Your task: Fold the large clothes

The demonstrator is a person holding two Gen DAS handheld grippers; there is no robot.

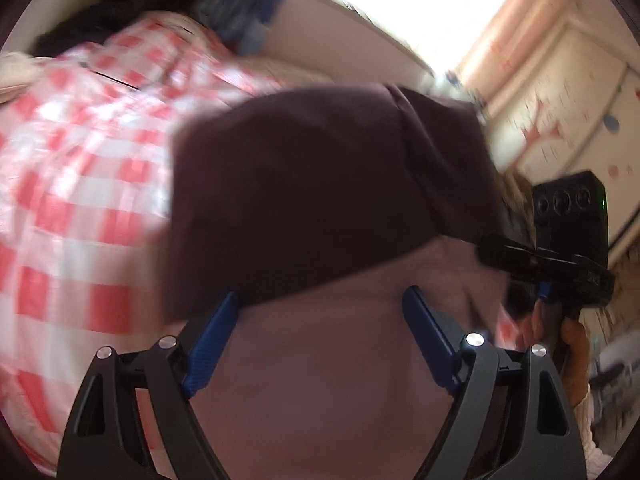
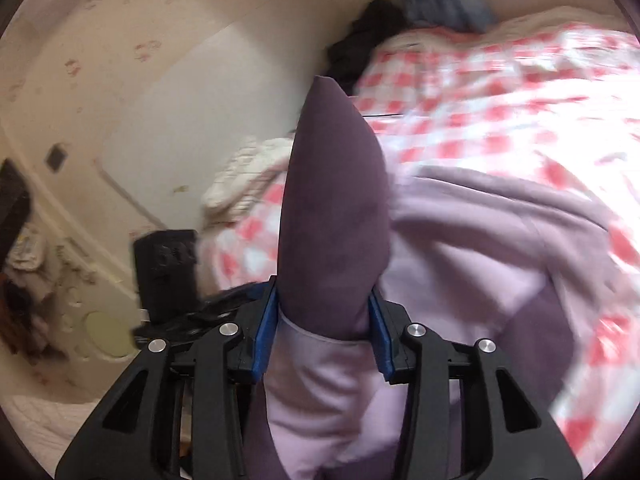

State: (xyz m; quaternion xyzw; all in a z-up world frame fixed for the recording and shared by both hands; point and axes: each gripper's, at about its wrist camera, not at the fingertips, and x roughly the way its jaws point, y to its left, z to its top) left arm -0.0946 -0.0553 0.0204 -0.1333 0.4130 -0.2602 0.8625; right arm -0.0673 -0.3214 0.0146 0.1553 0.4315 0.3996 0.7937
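We are early in the fold, by our reading. The garment (image 2: 500, 240), a large lilac top with dark plum panels, lies rumpled on the bed (image 2: 520, 92), whose red-and-white checked cover shows beyond it toward the far edge and the headboard corner. No neat crease or squared stack is visible anywhere, so we judge that nothing of the fold is finished yet.

Our right gripper (image 2: 324, 320) has its blue pads (image 2: 267, 328) pressed in on a bunched ridge of the fabric: a dark plum fold rises between them like a fin, with the lilac cloth running back under the jaws. So the right side has a hold on the garment, jaws drawn in to the thickness of the bunch.

Our left gripper (image 1: 320, 320) stands wide apart. In the left wrist view the dark panel (image 1: 320, 200) fills the space just beyond the fingertips and lilac cloth lies beneath and between the jaws, but the pads do not press on it; the left pad's tip seems to meet the dark edge, though blur keeps us from being sure. The other gripper shows at the right of that view, held in a hand (image 1: 568, 344).

What is left, as we judge it: take a second hold with the left, lift and spread the garment flat on the bed, then make the folds. A dark heap (image 2: 360, 44) and a blue heap (image 2: 444, 4) lie at the far corner of the bed.
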